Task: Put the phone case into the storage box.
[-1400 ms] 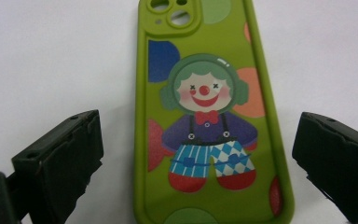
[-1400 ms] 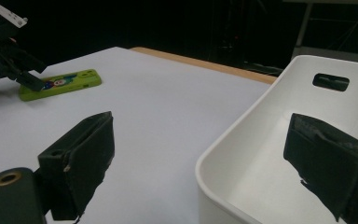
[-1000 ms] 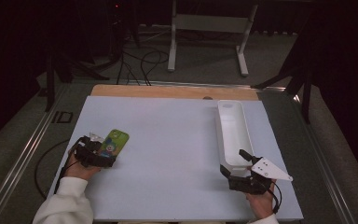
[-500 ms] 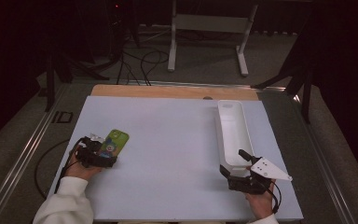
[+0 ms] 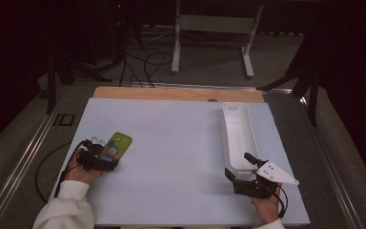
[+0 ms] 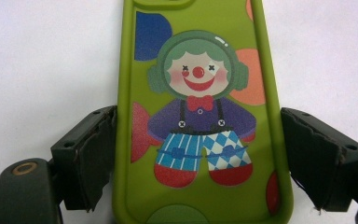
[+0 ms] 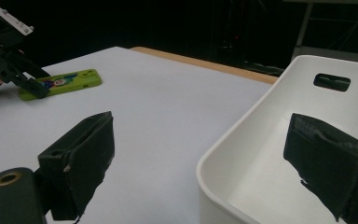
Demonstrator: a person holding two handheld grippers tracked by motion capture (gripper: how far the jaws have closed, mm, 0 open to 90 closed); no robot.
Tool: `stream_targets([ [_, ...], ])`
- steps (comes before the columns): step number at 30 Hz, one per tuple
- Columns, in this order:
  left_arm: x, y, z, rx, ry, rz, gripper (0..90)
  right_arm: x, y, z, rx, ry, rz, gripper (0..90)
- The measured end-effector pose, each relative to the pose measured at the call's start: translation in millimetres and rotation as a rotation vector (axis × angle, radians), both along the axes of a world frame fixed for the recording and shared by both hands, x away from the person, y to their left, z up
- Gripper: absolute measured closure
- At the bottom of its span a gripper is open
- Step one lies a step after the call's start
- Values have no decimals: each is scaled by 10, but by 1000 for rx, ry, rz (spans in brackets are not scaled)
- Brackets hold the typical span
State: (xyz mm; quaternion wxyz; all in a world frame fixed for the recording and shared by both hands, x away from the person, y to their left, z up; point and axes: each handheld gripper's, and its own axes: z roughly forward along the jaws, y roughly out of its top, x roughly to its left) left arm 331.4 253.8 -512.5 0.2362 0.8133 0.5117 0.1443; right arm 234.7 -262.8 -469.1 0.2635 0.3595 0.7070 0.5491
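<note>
Left: the left claw [image 5: 106, 160] lies low on the white surface [image 5: 171, 157] at its near left part, held by a hand [image 5: 78, 167] in a white sleeve [image 5: 66, 207]. The green phone case [image 5: 116, 144], printed with a clown figure, lies flat between the jaws and reaches away from the claw toward the far side. In the left gripper view the phone case [image 6: 200, 116] runs up the middle of the frame; the left pad sits just against its edge, while a thin gap shows between the right pad and the other edge. The jaws have just been closing around the case and stand wide, not yet pressing on both sides. Nothing else lies near this claw, and bare surface lies on every side of the case.

Centre: bare white surface separates the two claws, which are well apart.

Right: the right claw [image 5: 240, 167] is held low at the near right part of the surface, its jaws wide and empty. A long white bin [image 5: 238, 133] stands just beyond it, lengthwise away from the person. In the right gripper view the bin's near corner [image 7: 223, 163] lies between the jaws, one jaw outside the wall and the other over the interior; contact cannot be told. The bin has a handle slot [image 7: 331, 82] in its far wall. The left claw [image 7: 28, 84] and phone case [image 7: 60, 83] appear far off.
</note>
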Motion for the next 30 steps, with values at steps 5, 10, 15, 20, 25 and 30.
stream_targets([
  [5,-25,-4,1,0,-18,-6,161,2,-4,1,-2,0,-3,86],
  [10,-55,-10,33,-5,-48,-5,161,4,-2,0,-2,3,-3,86],
  [15,-89,2,90,-11,-85,10,160,9,3,-3,-2,4,-2,86],
  [20,-125,-3,139,-18,-118,20,161,14,3,-6,-1,7,0,86],
  [25,-166,-15,183,-26,-139,19,161,16,-1,-6,9,14,-2,86],
  [30,-221,-45,235,-33,-174,17,161,21,-3,-8,11,17,0,86],
])
